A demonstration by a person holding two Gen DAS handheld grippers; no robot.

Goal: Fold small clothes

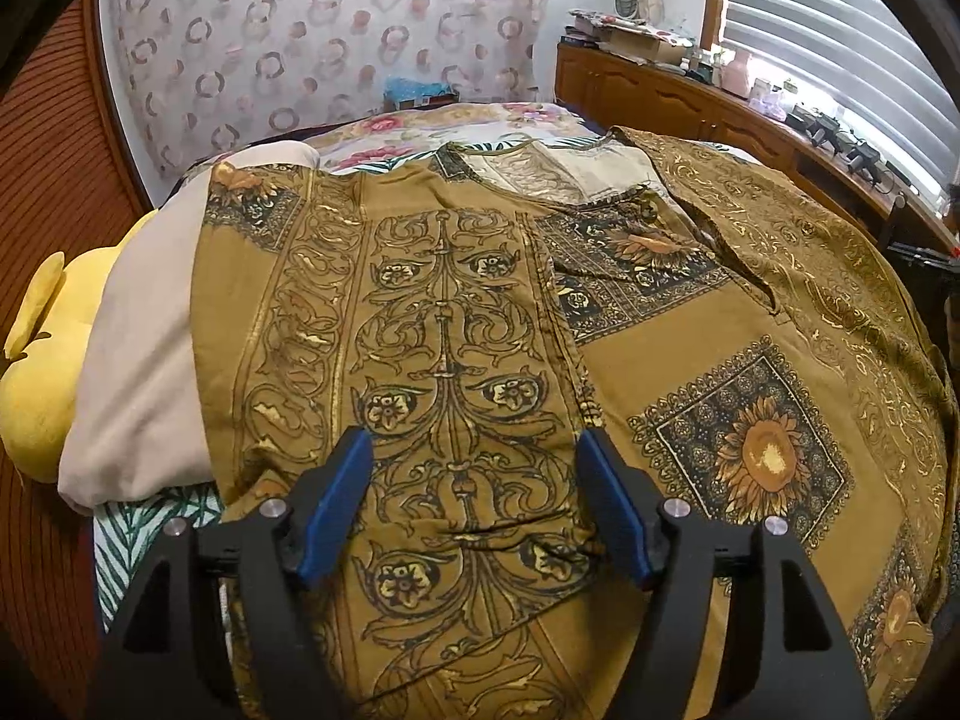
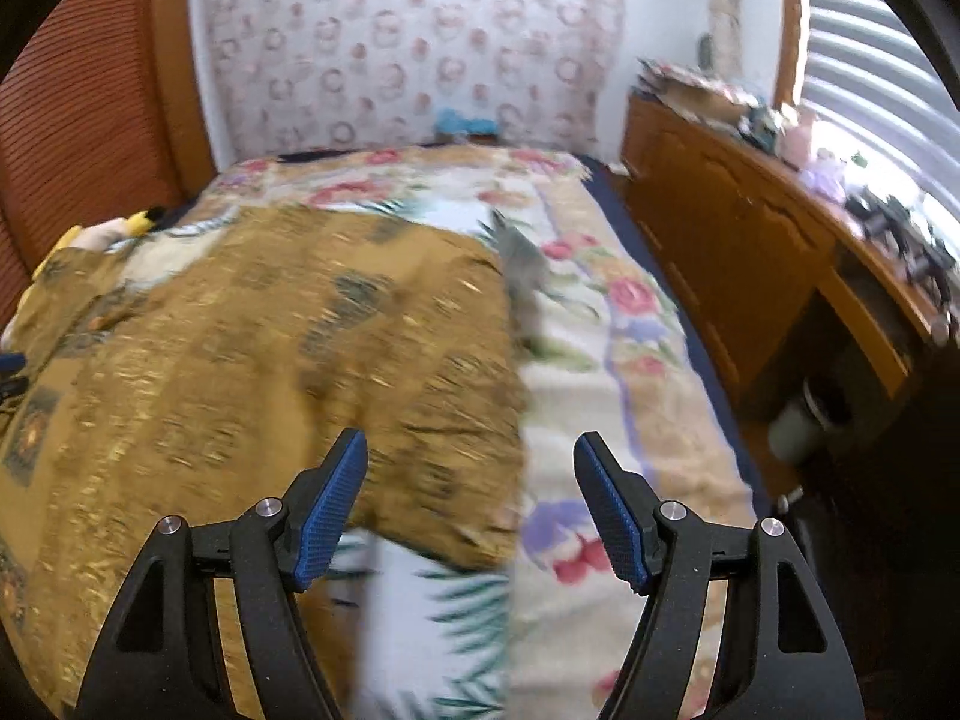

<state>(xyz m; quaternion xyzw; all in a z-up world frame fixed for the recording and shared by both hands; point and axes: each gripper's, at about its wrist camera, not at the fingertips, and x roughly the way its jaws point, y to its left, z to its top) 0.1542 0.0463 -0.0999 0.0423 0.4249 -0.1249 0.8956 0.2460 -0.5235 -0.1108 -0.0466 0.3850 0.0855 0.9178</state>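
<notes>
We see the mustard printed garment [image 1: 690,360] spread across the floral bedspread [image 2: 600,324] (wooden dresser [image 2: 720,228] at two o'clock); left gripper [image 1: 474,450] and right gripper [image 2: 471,450] gape wide, holding nothing

We see a yellow plush toy [image 1: 36,396] at the left, a floral bedspread [image 2: 606,324] beneath, and a wooden dresser [image 2: 738,228] at the right.

Floral bed [image 2: 630,372] carries mustard garment [image 1: 456,324], beige pillow [image 1: 144,360].
</notes>
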